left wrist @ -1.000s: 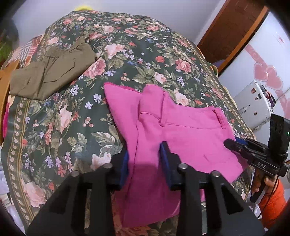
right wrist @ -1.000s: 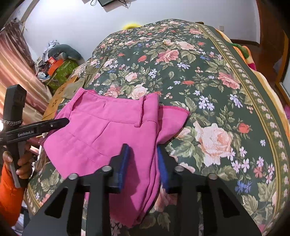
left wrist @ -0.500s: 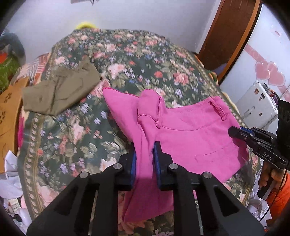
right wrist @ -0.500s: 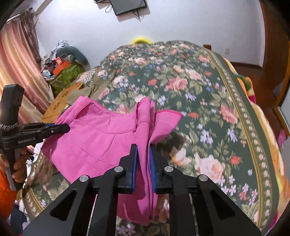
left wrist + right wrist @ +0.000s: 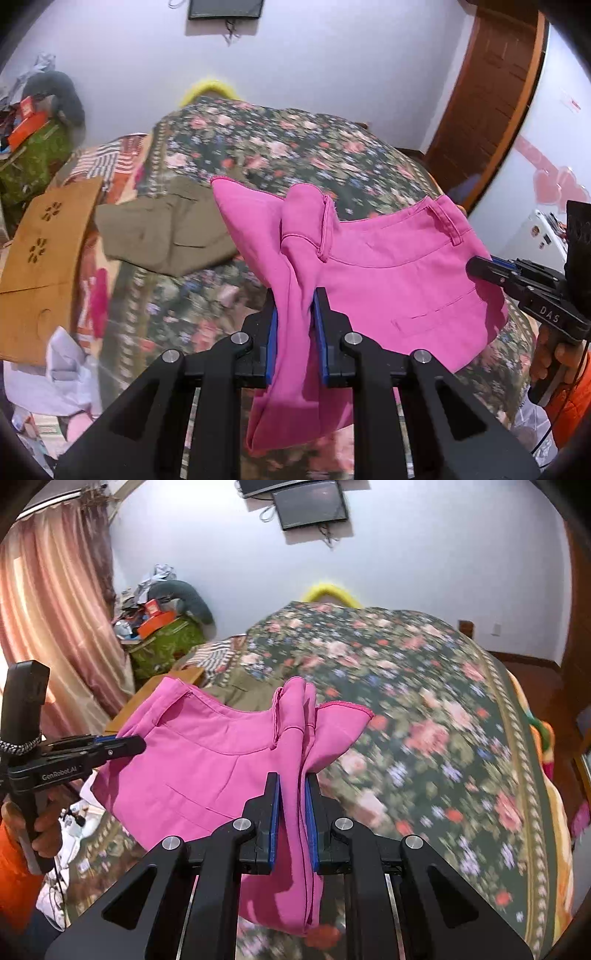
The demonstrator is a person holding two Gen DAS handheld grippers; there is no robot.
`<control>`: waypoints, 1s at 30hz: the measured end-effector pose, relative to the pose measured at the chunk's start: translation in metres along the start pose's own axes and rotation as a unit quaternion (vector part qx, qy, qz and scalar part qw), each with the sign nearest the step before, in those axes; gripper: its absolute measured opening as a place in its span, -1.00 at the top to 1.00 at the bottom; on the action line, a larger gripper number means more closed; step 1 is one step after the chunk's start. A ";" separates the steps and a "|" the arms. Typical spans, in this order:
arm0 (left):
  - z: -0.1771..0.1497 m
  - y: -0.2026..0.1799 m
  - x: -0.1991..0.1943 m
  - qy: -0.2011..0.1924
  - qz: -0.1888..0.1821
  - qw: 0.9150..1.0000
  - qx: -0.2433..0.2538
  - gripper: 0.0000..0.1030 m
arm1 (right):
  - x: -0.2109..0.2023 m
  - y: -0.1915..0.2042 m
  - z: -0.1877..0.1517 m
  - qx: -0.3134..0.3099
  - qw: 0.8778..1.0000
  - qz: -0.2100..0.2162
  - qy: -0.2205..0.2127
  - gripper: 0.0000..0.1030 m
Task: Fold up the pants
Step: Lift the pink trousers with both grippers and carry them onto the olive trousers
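Note:
Bright pink pants point(image 5: 388, 280) hang in the air above the floral bedspread point(image 5: 295, 147), stretched between both grippers. In the left wrist view my left gripper point(image 5: 294, 325) is shut on a bunched fold at one end of the waist, and cloth droops below its blue pads. At the right edge of that view my right gripper point(image 5: 480, 267) pinches the other end. In the right wrist view the pants point(image 5: 207, 760) are gathered in my right gripper point(image 5: 293, 805), which is shut on them. My left gripper point(image 5: 133, 745) clamps the far corner there.
A folded olive garment point(image 5: 166, 236) lies on the bed beyond the pink cloth. Brown cardboard point(image 5: 40, 266) and loose items sit at the bed's left side. A wooden door point(image 5: 491, 92) and a white appliance point(image 5: 535, 232) stand to the right, a curtain point(image 5: 48, 609) and a clutter pile point(image 5: 159, 627) to the left.
Both grippers went from open around the pants on the bed to shut on the cloth. They then rose, lifting the pants off the bedspread, and both views tilted up toward the wall.

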State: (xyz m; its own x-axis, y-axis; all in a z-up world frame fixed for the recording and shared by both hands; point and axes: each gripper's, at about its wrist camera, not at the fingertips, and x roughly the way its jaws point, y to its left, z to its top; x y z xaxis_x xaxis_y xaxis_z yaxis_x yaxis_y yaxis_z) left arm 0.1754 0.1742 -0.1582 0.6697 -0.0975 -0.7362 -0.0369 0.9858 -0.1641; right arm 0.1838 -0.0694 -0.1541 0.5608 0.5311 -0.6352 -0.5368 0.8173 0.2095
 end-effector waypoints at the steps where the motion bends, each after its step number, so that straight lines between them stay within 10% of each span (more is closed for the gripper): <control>1: 0.002 0.008 0.000 -0.001 0.004 1.000 -0.002 0.66 | 0.006 0.005 0.005 -0.004 1.000 0.004 0.000 0.78; 17: 0.042 0.120 0.046 -0.023 0.089 0.995 -0.040 0.66 | 0.121 0.058 0.076 -0.071 0.997 0.044 -0.002 0.79; 30: 0.079 0.178 0.157 0.010 0.132 0.990 -0.049 0.81 | 0.231 0.046 0.112 -0.095 0.994 0.012 0.049 0.79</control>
State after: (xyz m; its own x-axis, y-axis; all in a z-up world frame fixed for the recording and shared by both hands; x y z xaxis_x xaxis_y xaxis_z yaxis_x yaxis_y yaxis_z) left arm 0.3328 0.3454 -0.2511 0.6126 0.1587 -0.7743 -0.2811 0.9593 -0.0258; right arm 0.3590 0.1158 -0.2076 0.4870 0.5182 -0.7031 -0.6644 0.7423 0.0870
